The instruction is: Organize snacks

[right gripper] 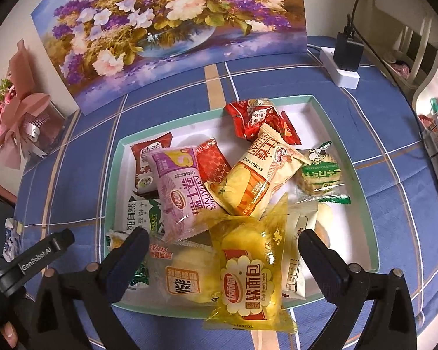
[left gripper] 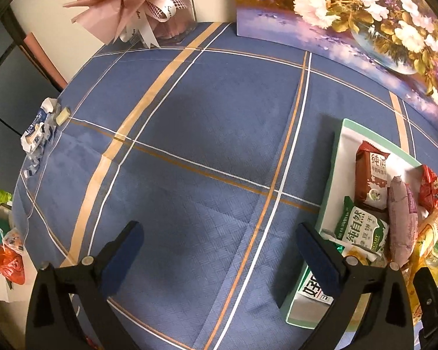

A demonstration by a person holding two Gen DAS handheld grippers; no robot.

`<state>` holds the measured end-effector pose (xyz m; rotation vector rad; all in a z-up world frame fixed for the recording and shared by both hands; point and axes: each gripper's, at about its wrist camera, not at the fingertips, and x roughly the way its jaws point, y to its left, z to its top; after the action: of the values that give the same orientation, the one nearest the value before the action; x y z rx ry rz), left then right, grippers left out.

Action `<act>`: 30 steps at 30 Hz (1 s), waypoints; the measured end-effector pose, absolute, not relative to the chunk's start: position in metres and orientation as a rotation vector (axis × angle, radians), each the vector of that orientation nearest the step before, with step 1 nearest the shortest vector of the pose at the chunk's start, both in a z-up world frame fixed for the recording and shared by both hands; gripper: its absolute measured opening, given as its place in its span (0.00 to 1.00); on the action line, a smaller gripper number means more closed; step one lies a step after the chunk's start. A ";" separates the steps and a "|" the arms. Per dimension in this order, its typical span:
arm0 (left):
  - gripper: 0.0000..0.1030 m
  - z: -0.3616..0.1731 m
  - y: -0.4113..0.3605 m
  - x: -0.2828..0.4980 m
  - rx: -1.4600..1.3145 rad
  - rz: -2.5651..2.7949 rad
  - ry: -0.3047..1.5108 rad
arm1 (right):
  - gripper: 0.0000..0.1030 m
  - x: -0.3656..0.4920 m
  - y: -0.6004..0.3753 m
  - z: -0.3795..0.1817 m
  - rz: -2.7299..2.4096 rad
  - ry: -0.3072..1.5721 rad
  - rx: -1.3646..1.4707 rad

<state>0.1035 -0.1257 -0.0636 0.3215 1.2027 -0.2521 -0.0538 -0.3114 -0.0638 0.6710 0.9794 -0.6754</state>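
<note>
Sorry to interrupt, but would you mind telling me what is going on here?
A person with a handheld gripper in each hand is sorting snacks into a shallow tray on a blue checked tablecloth. The right gripper is open over a yellow bread packet lying on the pile. The left gripper is open over bare cloth beside the tray, holding nothing.

Black tongs (right gripper: pixel 223 243), blue-padded fingers (right gripper: pixel 316 250)
</note>
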 end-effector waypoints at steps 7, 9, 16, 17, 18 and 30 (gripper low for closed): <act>1.00 -0.059 -0.126 0.098 0.317 -0.279 1.202 | 1.00 -0.054 -0.309 -0.065 -0.664 0.989 0.674; 1.00 -0.058 -0.126 0.096 0.323 -0.284 1.208 | 1.00 -0.055 -0.307 -0.064 -0.655 0.987 0.683; 1.00 -0.056 -0.121 0.081 0.363 -0.272 1.216 | 1.00 -0.059 -0.292 -0.057 -0.643 0.980 0.663; 1.00 -0.055 -0.119 0.079 0.363 -0.270 1.220 | 1.00 -0.060 -0.288 -0.056 -0.642 0.988 0.659; 1.00 -0.054 -0.118 0.077 0.362 -0.268 1.222 | 1.00 -0.061 -0.285 -0.056 -0.641 0.991 0.659; 1.00 -0.040 -0.083 0.044 0.398 -0.256 1.213 | 1.00 -0.078 -0.245 -0.047 -0.635 1.009 0.613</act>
<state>0.0442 -0.0827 -0.0397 0.3976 1.2128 -0.2556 -0.0780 -0.2453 -0.0468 0.6131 1.0091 -0.6355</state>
